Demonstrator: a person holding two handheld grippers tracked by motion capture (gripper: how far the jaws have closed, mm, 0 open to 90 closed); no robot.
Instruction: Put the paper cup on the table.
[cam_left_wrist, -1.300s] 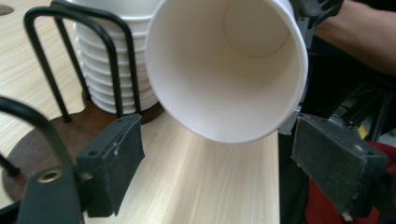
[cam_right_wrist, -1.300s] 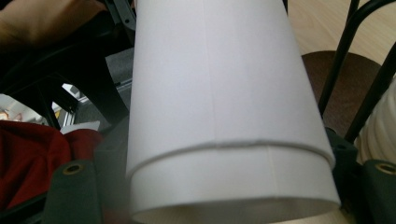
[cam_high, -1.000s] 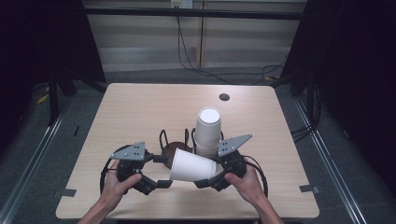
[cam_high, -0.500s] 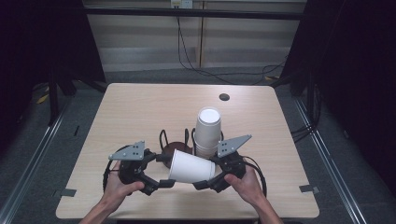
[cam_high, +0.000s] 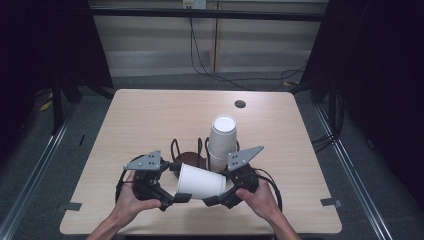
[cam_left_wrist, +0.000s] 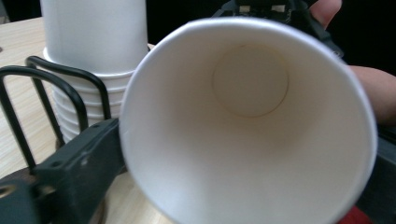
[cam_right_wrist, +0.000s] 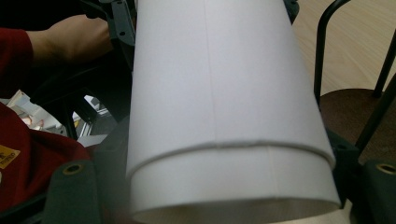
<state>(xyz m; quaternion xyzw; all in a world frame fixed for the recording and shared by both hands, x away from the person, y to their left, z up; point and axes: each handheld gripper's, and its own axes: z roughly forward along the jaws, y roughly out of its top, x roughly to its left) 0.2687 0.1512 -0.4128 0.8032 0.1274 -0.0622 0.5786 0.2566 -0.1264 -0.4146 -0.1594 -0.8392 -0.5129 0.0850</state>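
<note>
A: Cup (cam_high: 201, 182) on its side, above the table's (cam_high: 145, 120) near edge, between the two grippers. In the right gripper view it looks like two cups nested.

B: Who grips it?

A: Right gripper (cam_high: 216, 199) clamps the base end. Left gripper (cam_high: 176, 198) sits at the rim; its view looks straight into the open mouth, with a jaw on either side, but whether they press, I cannot tell.

B: Behind?

A: Stack (cam_high: 222, 142) of upturned cups in a wire holder (cam_high: 186, 152).
</note>
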